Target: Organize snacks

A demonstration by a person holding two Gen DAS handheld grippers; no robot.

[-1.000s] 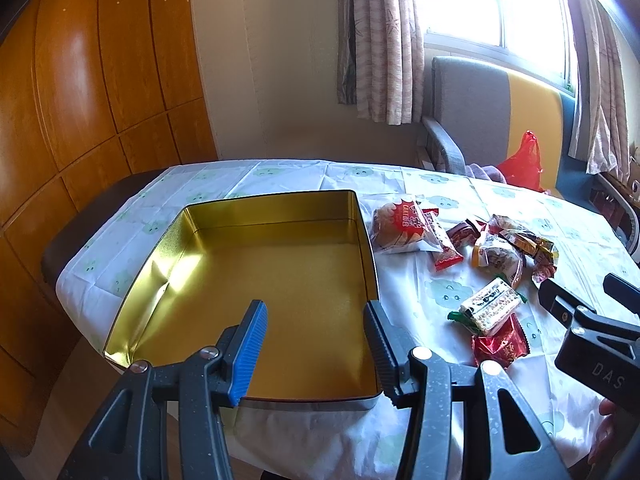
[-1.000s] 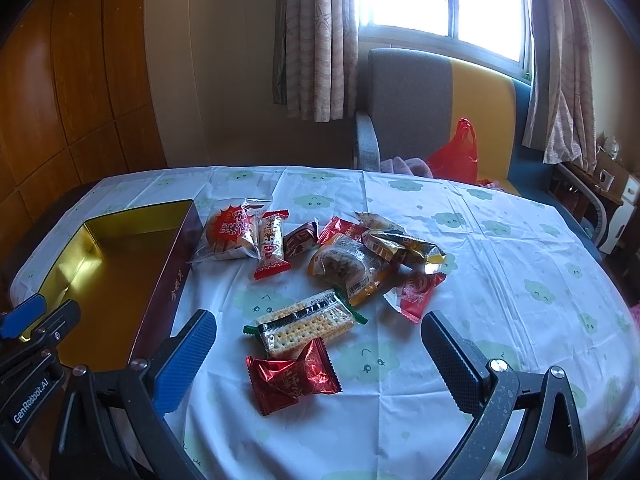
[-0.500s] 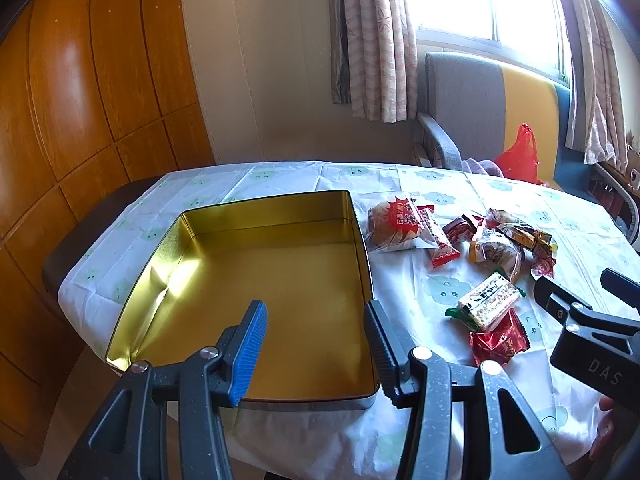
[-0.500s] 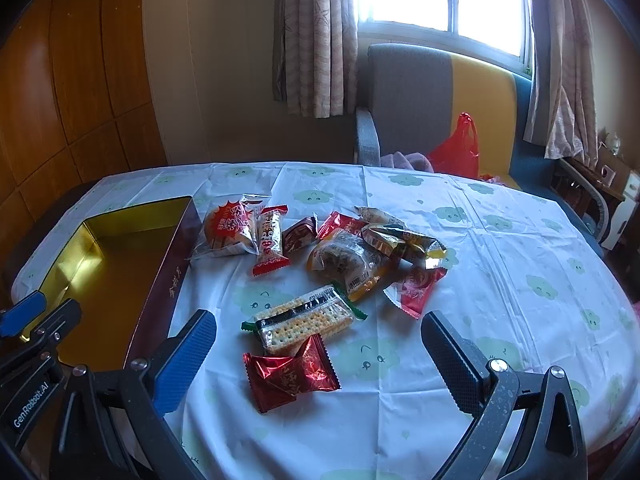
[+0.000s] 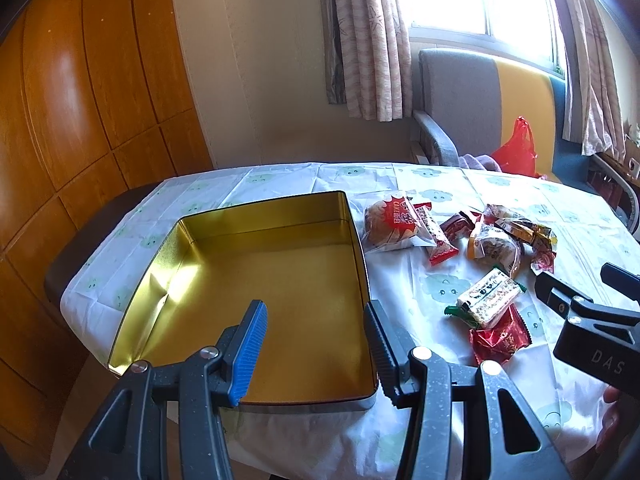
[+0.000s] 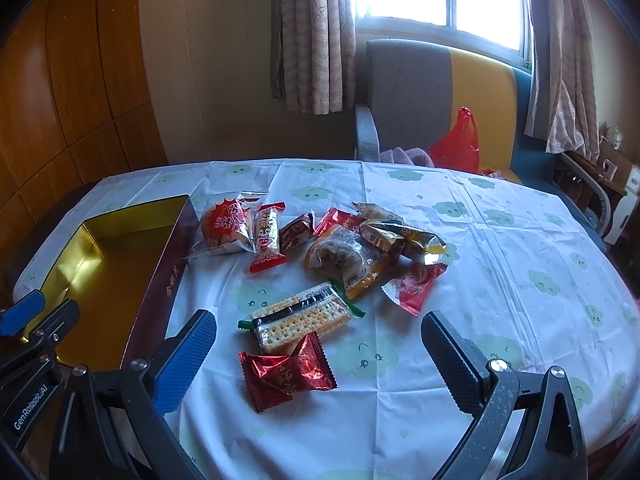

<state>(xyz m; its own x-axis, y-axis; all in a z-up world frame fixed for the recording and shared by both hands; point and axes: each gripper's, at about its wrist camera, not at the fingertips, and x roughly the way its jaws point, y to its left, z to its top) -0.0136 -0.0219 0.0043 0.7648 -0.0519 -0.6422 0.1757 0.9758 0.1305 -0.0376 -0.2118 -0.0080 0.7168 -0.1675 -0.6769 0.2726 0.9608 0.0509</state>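
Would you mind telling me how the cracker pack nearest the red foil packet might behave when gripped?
The cracker pack looks flat and fairly stiff, so it probably holds its shape. The crackers could crack under hard squeezing. Its glossy wrapper may slip, and it overlaps the red foil packet, which might shift too.

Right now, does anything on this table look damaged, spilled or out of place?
One thing: the gold tin has a dented, creased left wall near its front corner. The snacks lie loose in a heap to its right, with the cracker pack resting partly on a red wrapper. All look sealed; nothing has spilled.
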